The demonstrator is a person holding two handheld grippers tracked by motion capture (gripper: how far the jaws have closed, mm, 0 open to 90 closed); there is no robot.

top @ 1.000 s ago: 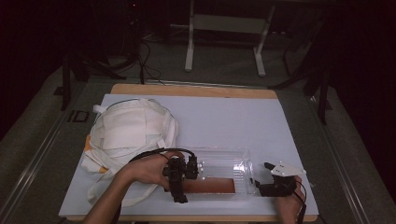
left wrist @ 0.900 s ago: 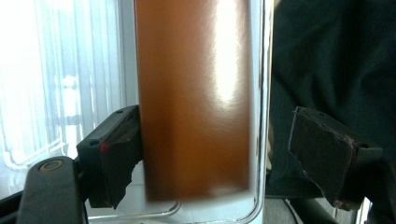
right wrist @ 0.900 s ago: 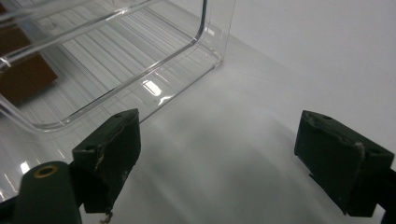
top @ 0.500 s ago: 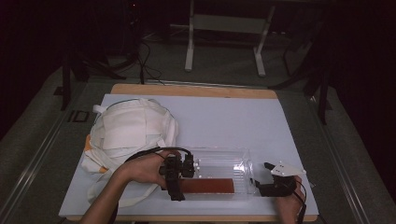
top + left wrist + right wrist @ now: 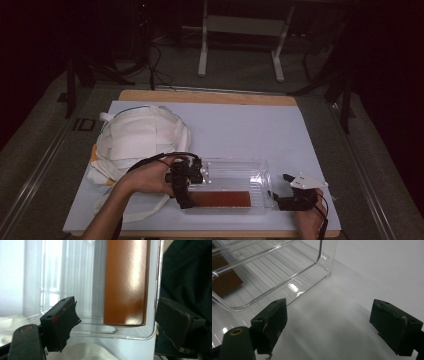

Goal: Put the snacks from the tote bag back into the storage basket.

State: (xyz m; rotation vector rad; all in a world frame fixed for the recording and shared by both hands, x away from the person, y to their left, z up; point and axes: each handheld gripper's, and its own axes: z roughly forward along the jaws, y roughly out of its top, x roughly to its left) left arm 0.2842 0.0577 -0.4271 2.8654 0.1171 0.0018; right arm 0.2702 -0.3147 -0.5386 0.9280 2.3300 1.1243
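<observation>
A clear plastic box (image 5: 250, 172) lies near the table's front edge with a flat brown bar (image 5: 220, 199) inside along its near wall. My left gripper (image 5: 183, 192) is at the box's left end, open. In the left gripper view its fingertips (image 5: 117, 325) stand wide apart before the box's end wall (image 5: 62, 277), and the brown bar (image 5: 125, 282) lies just beyond. My right gripper (image 5: 284, 199) rests at the box's right end, open. In the right gripper view its fingertips (image 5: 337, 325) are over bare table, with the box corner (image 5: 322, 262) to the upper left.
A white cloth bag (image 5: 140, 137) with straps lies at the left of the white table cover (image 5: 260, 130), partly under the left forearm. A wooden table edge (image 5: 210, 96) runs along the far side. Beyond it are metal stand legs (image 5: 202, 55) on a dark floor.
The left hand and its gripper have drifted slightly left along the box's end. The right gripper and the box stay where they were.
</observation>
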